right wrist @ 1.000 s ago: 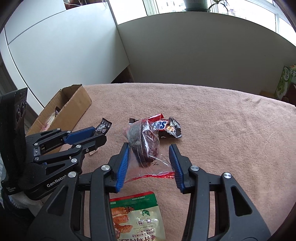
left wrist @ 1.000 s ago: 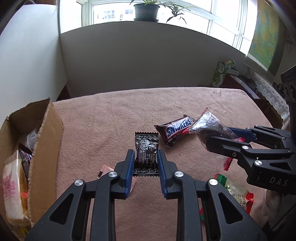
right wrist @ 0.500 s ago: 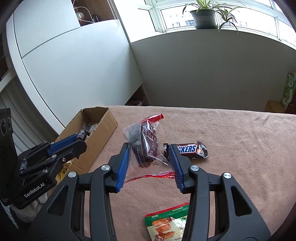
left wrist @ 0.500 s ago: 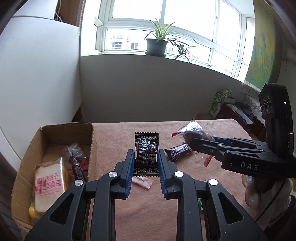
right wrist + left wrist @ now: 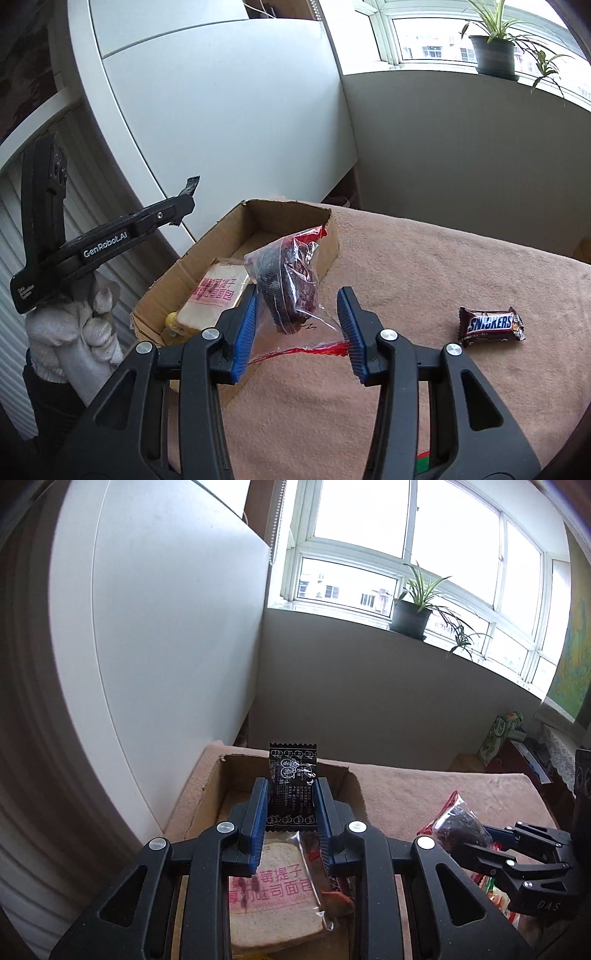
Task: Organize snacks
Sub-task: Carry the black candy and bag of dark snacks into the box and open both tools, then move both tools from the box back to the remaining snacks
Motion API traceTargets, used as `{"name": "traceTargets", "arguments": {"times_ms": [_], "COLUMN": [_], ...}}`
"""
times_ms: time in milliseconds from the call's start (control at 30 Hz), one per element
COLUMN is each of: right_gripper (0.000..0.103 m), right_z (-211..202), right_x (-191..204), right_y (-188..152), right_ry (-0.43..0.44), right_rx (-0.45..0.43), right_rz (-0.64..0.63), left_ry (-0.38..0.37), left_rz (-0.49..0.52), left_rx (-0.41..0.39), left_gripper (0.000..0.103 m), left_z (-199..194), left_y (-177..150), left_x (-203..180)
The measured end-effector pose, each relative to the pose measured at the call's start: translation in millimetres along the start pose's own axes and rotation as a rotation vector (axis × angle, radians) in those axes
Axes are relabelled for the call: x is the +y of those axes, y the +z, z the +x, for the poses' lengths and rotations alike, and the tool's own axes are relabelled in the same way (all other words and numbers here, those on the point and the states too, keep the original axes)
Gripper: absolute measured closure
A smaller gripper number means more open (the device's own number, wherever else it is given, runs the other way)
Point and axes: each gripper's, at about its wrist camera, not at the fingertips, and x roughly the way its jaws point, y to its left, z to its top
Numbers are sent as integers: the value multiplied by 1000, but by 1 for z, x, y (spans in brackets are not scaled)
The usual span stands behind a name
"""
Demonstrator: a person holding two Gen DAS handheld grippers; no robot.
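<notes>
Two tongs are each carrying a snack. Left tongs (image 5: 290, 805) are clamped on a small black packet (image 5: 293, 786), held upright above the open cardboard box (image 5: 236, 236), where a wrapped slice of bread (image 5: 273, 897) lies. Right tongs (image 5: 297, 325) grip a clear bag (image 5: 286, 280) of dark snacks with a red strip, hanging over the pink-covered counter (image 5: 424, 266) just beside the box's near wall. One Snickers bar (image 5: 491, 326) lies on the counter, well apart to the right. A gloved hand (image 5: 85, 321) holds the left tongs' handle. A potted plant (image 5: 412, 616) stands on the windowsill.
</notes>
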Motion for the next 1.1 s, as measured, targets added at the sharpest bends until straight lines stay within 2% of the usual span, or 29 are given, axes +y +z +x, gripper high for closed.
{"name": "traceTargets", "arguments": {"times_ms": [267, 433, 467, 500, 567, 633, 833, 1100], "right_gripper": [58, 57, 53, 43, 32, 30, 30, 29], "right_z": [32, 41, 42, 43, 41, 38, 24, -15], "right_x": [31, 47, 50, 53, 57, 60, 49, 8], "right_y": [-8, -9, -9, -9, -11, -11, -11, -16], "right_ry": [47, 69, 66, 63, 62, 62, 50, 16], "right_rx": [68, 88, 89, 86, 74, 69, 51, 20], "right_rz": [-68, -110, -122, -132, -151, -162, -142, -89], "left_ry": [22, 40, 42, 45, 52, 51, 42, 21], "left_rz": [-4, -21, -27, -35, -49, -59, -60, -48], "left_rx": [66, 81, 81, 76, 68, 58, 41, 3], "left_gripper": [80, 80, 79, 76, 56, 53, 53, 53], "left_z": [34, 42, 42, 40, 38, 36, 28, 14], "left_y": [0, 3, 4, 4, 6, 6, 5, 4], "left_x": [9, 13, 15, 18, 22, 23, 21, 4]}}
